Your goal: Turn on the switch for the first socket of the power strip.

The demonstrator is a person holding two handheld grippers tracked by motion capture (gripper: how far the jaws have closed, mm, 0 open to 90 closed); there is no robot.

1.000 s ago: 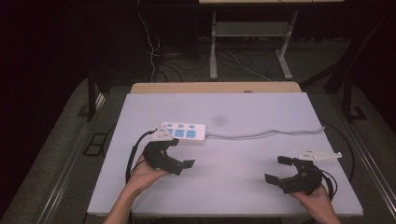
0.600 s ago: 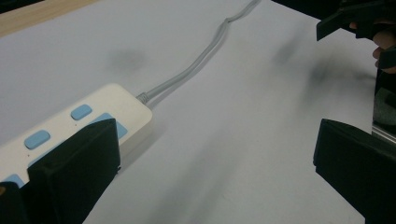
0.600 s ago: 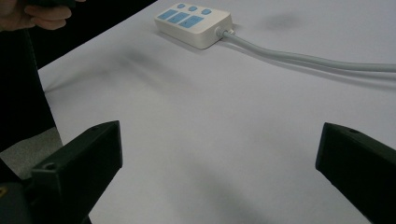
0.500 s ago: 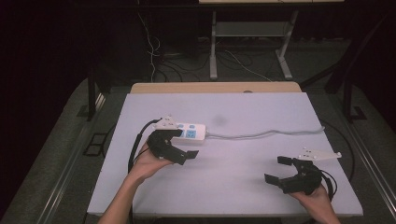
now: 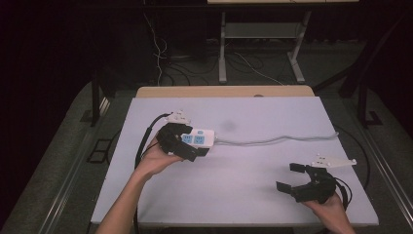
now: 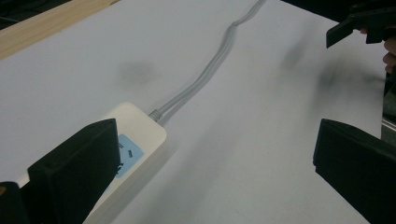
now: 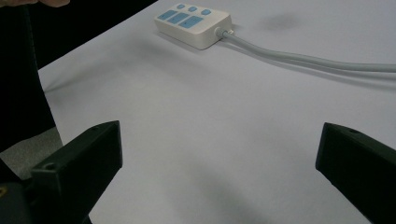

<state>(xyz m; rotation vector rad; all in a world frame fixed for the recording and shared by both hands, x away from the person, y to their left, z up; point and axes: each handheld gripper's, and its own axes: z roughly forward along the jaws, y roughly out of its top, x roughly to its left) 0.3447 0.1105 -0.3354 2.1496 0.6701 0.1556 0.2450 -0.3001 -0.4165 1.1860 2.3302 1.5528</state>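
1. The power strip (image 5: 198,139) lay flat on the white table (image 5: 243,195), in its left half, sockets up, with blue socket faces showing.
2. Its grey cable (image 5: 277,141) ran from the strip's right end across the table toward the right edge, in a loose wave.
3. The left gripper (image 5: 187,146) sat over the strip's left end, held by the left hand (image 5: 157,158); in the high view its black body covered that end.
4. In the left gripper view the jaws stood wide apart. One jaw was at the strip (image 6: 133,149), over its blue face; whether it touched could not be told. The other jaw hung over bare table, well clear of the strip.
5. Nothing was clamped between the left jaws.
6. The cable (image 6: 205,74) left the strip's near corner and ran away up the left gripper view, blurred farther off.
7. The right gripper (image 5: 292,178) was low at the table's right front, well apart from the strip, held by the right hand (image 5: 328,209).
8. Its jaws were also spread wide, with only bare table between them.
9. In the right gripper view the strip (image 7: 194,19) lay far off at the top, its cable (image 7: 303,58) running to the right.
10. A faint dark smudge (image 5: 228,126) marked the table just beyond the strip's right end.
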